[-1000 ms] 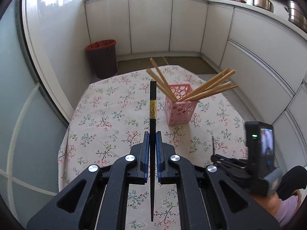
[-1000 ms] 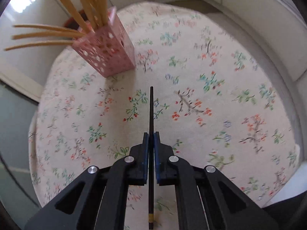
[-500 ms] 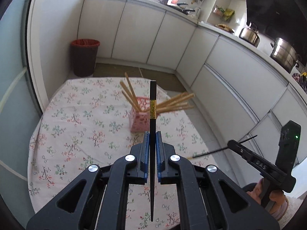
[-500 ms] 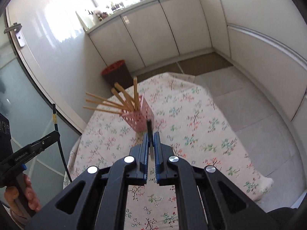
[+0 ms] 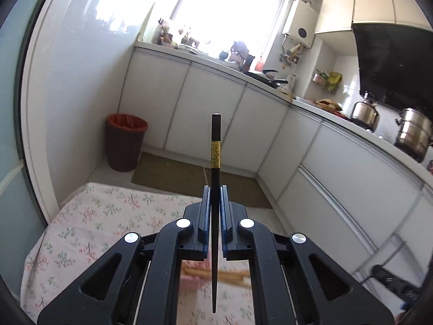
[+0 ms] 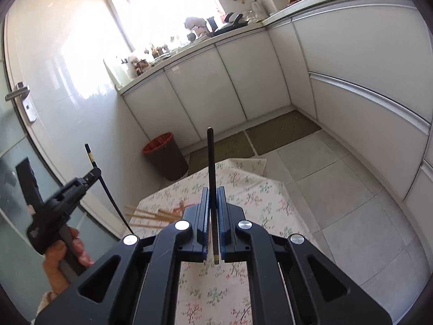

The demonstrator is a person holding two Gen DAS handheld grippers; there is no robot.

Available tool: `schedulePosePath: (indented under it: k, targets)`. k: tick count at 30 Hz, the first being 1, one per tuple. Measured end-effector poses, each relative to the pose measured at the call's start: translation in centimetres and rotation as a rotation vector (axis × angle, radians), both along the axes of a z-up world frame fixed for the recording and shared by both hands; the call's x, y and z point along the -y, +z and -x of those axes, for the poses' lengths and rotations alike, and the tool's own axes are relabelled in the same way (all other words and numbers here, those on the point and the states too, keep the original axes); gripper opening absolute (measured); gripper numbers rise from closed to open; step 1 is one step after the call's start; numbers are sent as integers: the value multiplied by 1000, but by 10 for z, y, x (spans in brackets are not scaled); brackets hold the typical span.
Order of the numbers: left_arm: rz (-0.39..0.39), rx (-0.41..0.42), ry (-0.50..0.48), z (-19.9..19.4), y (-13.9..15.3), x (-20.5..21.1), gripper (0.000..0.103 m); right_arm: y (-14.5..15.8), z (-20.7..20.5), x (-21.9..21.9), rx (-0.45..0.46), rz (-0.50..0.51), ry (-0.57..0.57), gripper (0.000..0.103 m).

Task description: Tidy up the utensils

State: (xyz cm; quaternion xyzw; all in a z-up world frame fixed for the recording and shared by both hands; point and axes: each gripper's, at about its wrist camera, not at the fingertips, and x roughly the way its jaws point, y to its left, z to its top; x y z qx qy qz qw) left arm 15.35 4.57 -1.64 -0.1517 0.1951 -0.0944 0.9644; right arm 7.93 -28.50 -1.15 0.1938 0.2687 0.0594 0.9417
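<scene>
Floral cloth covers the worktop (image 6: 243,189), the biggest thing we've got in view, sitting low at 6 o'clock under both tools. Next down in size, the pink holder (image 5: 193,272) with its wooden chopsticks (image 6: 147,216) is mostly hidden: behind the left tool's frame in its own view, and at about 8 o'clock of the right tool's tip in the other. Our left tool (image 5: 215,189) is clamped narrow on a black chopstick (image 5: 215,162), gold band up, long axis running 12 to 6. Our right tool (image 6: 213,189) is pinched on the second black chopstick (image 6: 211,162), also 12 to 6. We reckon both sticks need tipping down toward the holder, and we can't tell which hand is nearer.
</scene>
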Motion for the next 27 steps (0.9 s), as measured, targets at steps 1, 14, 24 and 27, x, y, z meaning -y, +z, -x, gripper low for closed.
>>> schedulePosePath:
  k: [1,14,24,27]
  targets:
    - [-18,14,20,-8,-5,5,6,1,-6,5,8,-3,-13,6]
    - [-121,45,144,-43,-92,26,9,13,-83,17,138,-39,-37,6]
    - [-1,223,236,43,5,-51,61,45,-120,-44,214,-25,74,6]
    - [11,207,262,50,10,-73,69,49,-118,-58,218,-34,93,6]
